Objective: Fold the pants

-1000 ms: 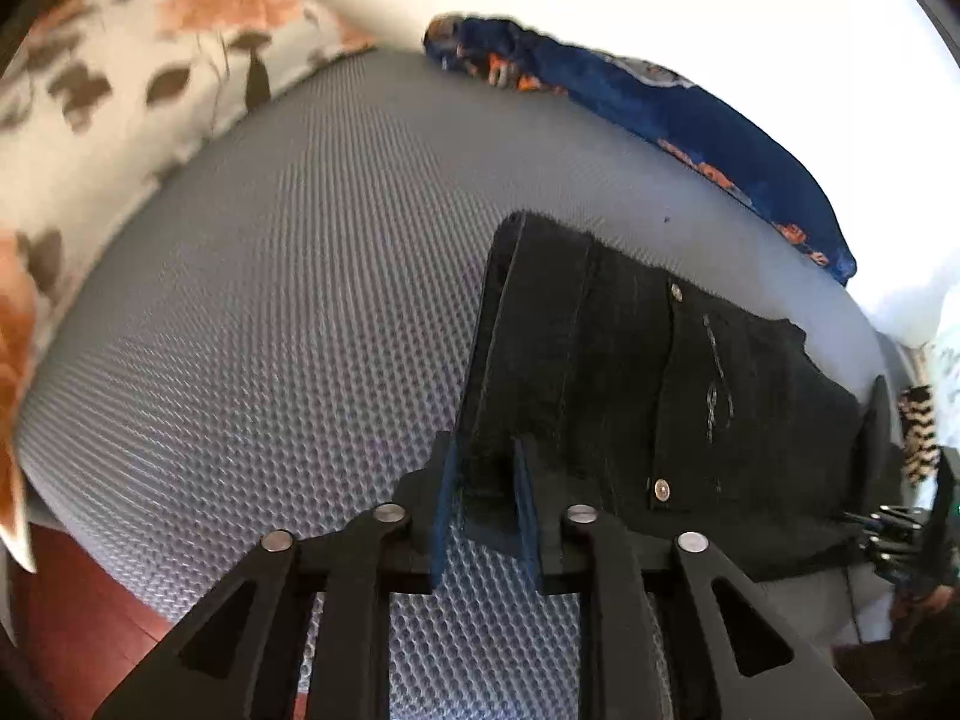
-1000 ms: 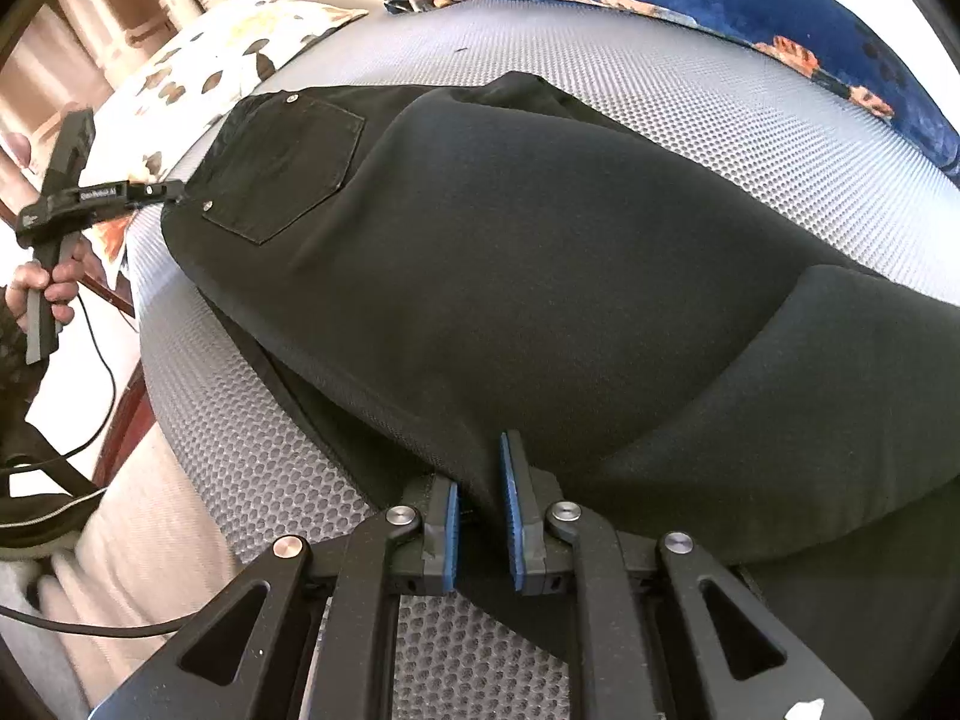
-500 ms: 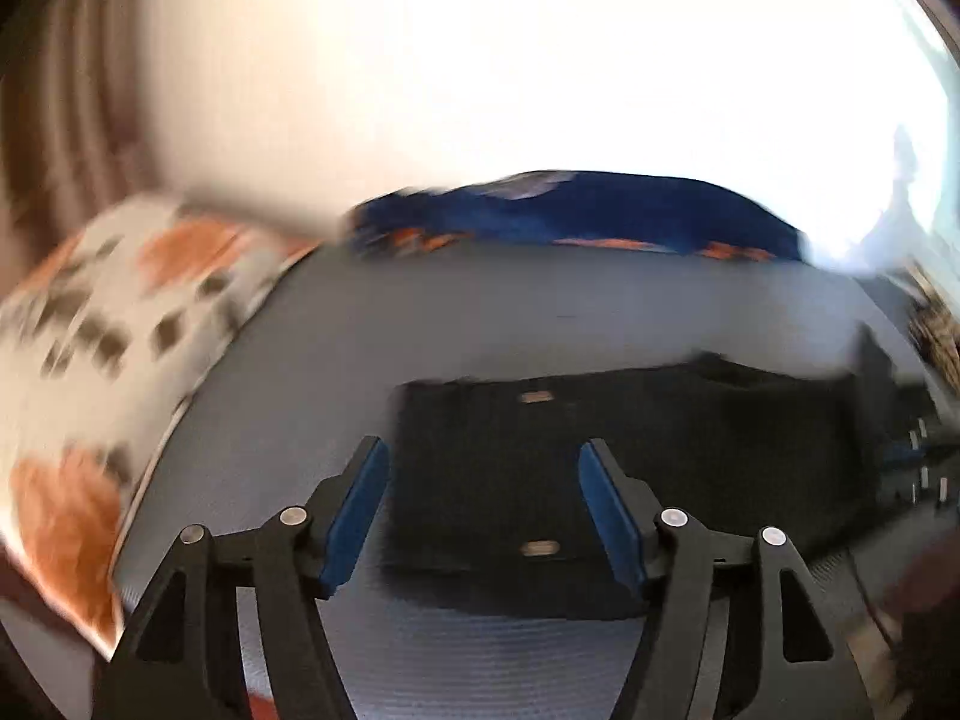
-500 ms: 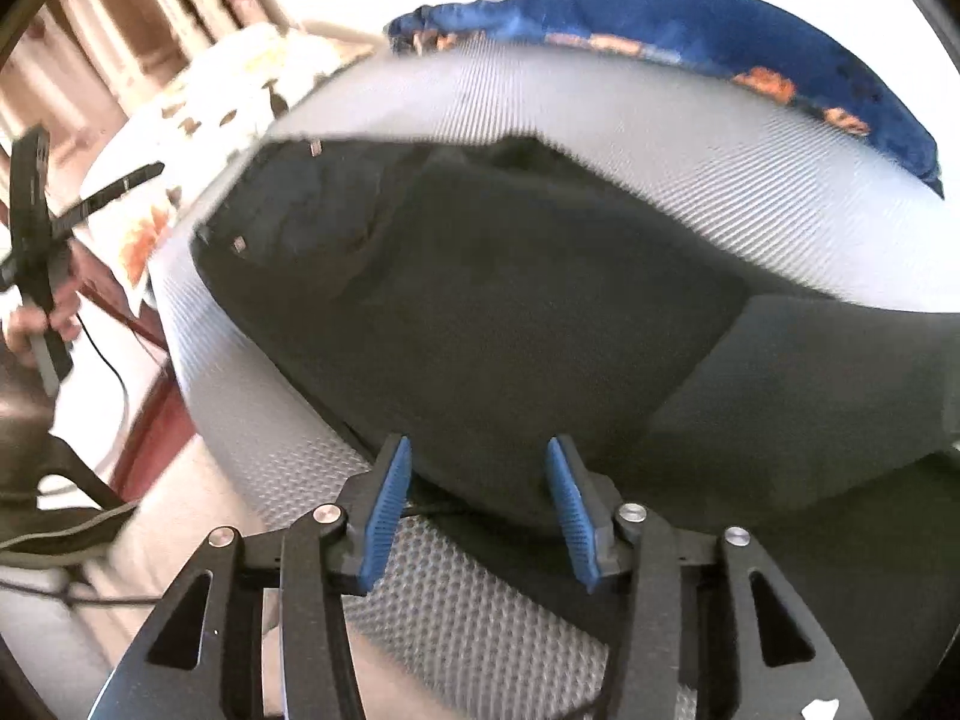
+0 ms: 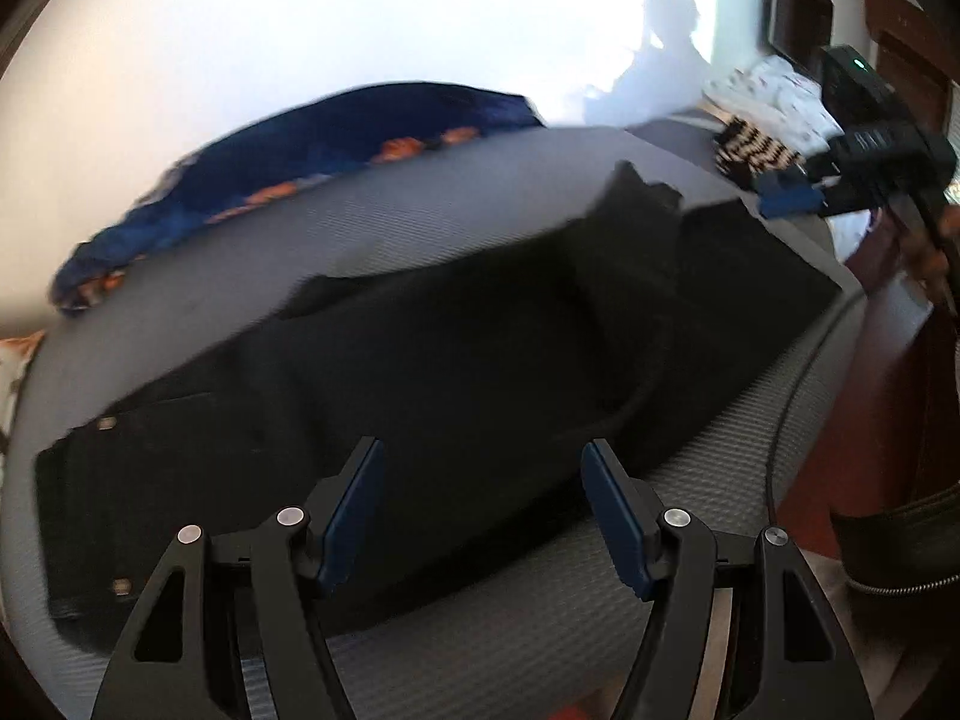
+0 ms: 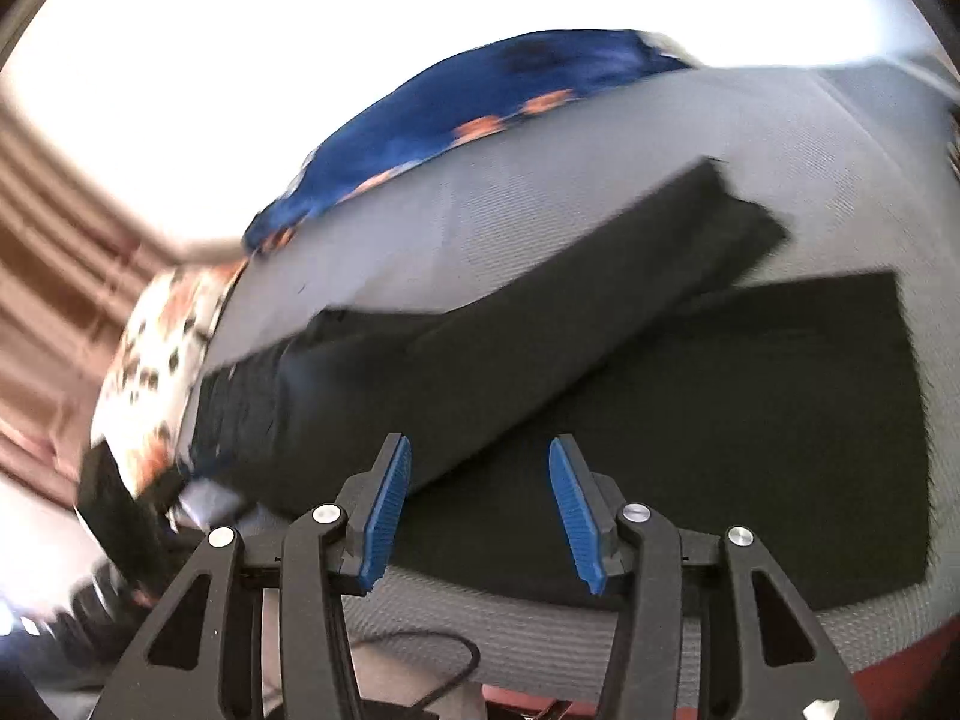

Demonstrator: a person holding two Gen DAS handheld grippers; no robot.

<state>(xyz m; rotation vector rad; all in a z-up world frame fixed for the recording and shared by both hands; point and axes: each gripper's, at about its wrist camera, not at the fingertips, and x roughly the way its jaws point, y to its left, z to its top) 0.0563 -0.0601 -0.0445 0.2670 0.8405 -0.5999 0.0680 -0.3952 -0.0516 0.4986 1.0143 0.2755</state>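
Observation:
Black pants lie lengthwise on the grey mesh mattress, waist and back pocket at the left, legs running right. In the right wrist view the pants show one leg laid slanting over the other, with the hems at the right. My left gripper hovers open above the pants' near edge, nothing between its blue pads. My right gripper is also open and empty over the near edge of the legs. It shows in the left wrist view too: the right gripper is held by a hand beyond the hems.
A blue and orange cloth lies along the mattress's far edge by the white wall. A floral pillow sits past the waist end. Striped and white fabrics lie beyond the leg end. A cable hangs below the near mattress edge.
Both grippers were shut on the pants' near edge; now both stand open and have drawn back and up from the cloth. Both views have rolled and swung sideways along the pants.

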